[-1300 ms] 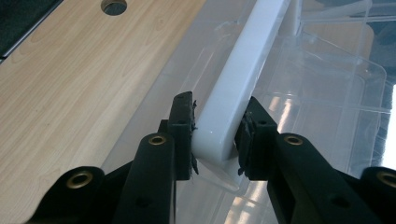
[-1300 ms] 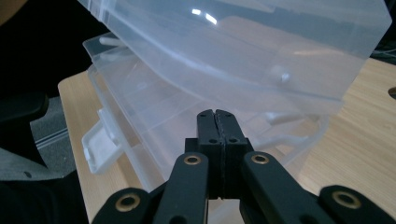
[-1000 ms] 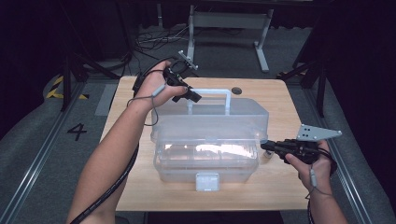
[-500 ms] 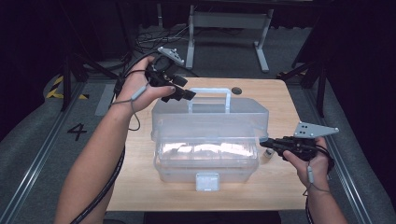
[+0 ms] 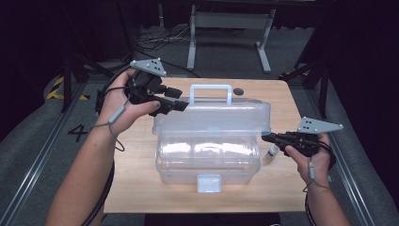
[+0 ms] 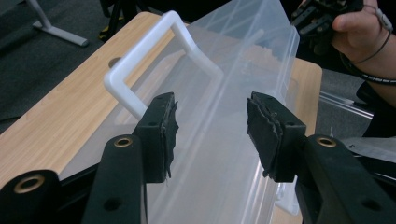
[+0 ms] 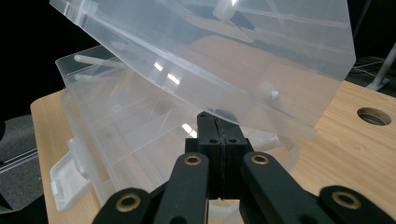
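Observation:
A clear plastic box (image 5: 207, 157) stands on the wooden table (image 5: 136, 188) with its lid (image 5: 211, 113) raised at a slant. The lid carries a white handle (image 5: 210, 88). My left gripper (image 5: 182, 104) hovers at the lid's left end. Its jaws have just been closing but still stand apart (image 6: 210, 135), pressing on nothing, with the lid (image 6: 243, 60) and handle (image 6: 140, 65) lying beyond them. My right gripper (image 5: 265, 137) is shut, its tips (image 7: 218, 123) against the underside of the lid's (image 7: 224, 51) right corner, over the box base (image 7: 116, 126).
A small vial (image 5: 272, 153) stands on the table just right of the box, under my right gripper. The box's front latch (image 5: 209, 182) hangs loose. A round hole (image 5: 238, 91) sits in the tabletop behind the handle. Metal stands and cables lie on the floor beyond.
My left hand has drawn back to the left and slightly toward me from the handle's left end, and its jaws stand wider than a second ago. The right hand and the lid have kept still.

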`<state>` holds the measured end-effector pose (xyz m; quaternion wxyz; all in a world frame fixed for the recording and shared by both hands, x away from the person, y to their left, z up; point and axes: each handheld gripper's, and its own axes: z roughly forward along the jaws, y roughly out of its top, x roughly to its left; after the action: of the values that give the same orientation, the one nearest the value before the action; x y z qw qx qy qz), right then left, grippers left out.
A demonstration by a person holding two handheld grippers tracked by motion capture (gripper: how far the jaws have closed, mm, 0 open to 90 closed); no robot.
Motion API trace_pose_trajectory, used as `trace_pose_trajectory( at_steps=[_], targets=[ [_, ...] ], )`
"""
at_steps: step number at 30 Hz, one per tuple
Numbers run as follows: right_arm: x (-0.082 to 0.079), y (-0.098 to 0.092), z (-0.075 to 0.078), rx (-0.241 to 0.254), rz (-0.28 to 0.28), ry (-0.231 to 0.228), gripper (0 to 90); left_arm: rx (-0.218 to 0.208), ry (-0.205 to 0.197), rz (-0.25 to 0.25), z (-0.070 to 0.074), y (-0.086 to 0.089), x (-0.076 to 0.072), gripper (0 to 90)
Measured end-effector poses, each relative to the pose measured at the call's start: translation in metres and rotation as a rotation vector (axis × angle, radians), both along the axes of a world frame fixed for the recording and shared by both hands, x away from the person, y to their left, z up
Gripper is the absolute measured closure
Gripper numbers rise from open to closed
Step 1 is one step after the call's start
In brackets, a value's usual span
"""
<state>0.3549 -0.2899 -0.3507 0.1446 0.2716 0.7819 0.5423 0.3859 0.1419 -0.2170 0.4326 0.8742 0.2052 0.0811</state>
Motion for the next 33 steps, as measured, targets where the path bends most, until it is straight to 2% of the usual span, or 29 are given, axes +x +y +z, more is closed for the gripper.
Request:
trace_pose_trajectory(
  at_steps=[8, 11, 15, 17, 21, 24, 25, 29, 33],
  targets=[
    [0.003, 0.002, 0.004, 0.015, -0.022, -0.014, 90.0, -0.027, 0.011, -0.021, -0.016, 0.004, -0.018, 54.7],
    [0.003, 0.002, 0.004, 0.02, -0.031, -0.015, 90.0, -0.09, 0.043, -0.044, -0.024, 0.005, -0.026, 57.0],
    [0.004, 0.003, 0.006, 0.027, -0.04, -0.015, 90.0, -0.107, 0.033, -0.05, -0.038, 0.007, -0.039, 60.7],
    [0.005, 0.004, 0.007, 0.033, -0.046, -0.018, 90.0, -0.105, 0.025, -0.042, -0.045, 0.009, -0.043, 62.5],
    [0.006, 0.005, 0.009, 0.038, -0.055, -0.022, 90.0, -0.128, 0.027, -0.023, -0.056, 0.014, -0.048, 66.9],
    [0.007, 0.005, 0.01, 0.044, -0.063, -0.025, 90.0, -0.153, 0.01, 0.011, -0.07, 0.021, -0.052, 70.6],
    [0.007, 0.005, 0.01, 0.044, -0.063, -0.025, 90.0, -0.153, 0.01, 0.011, -0.07, 0.021, -0.052, 71.3],
    [0.009, 0.005, 0.011, 0.053, -0.069, -0.028, 90.0, -0.157, -0.032, 0.072, -0.082, 0.024, -0.055, 73.3],
    [0.009, 0.005, 0.012, 0.065, -0.07, -0.033, 90.0, -0.174, -0.045, 0.119, -0.094, 0.026, -0.052, 75.6]
  ],
)
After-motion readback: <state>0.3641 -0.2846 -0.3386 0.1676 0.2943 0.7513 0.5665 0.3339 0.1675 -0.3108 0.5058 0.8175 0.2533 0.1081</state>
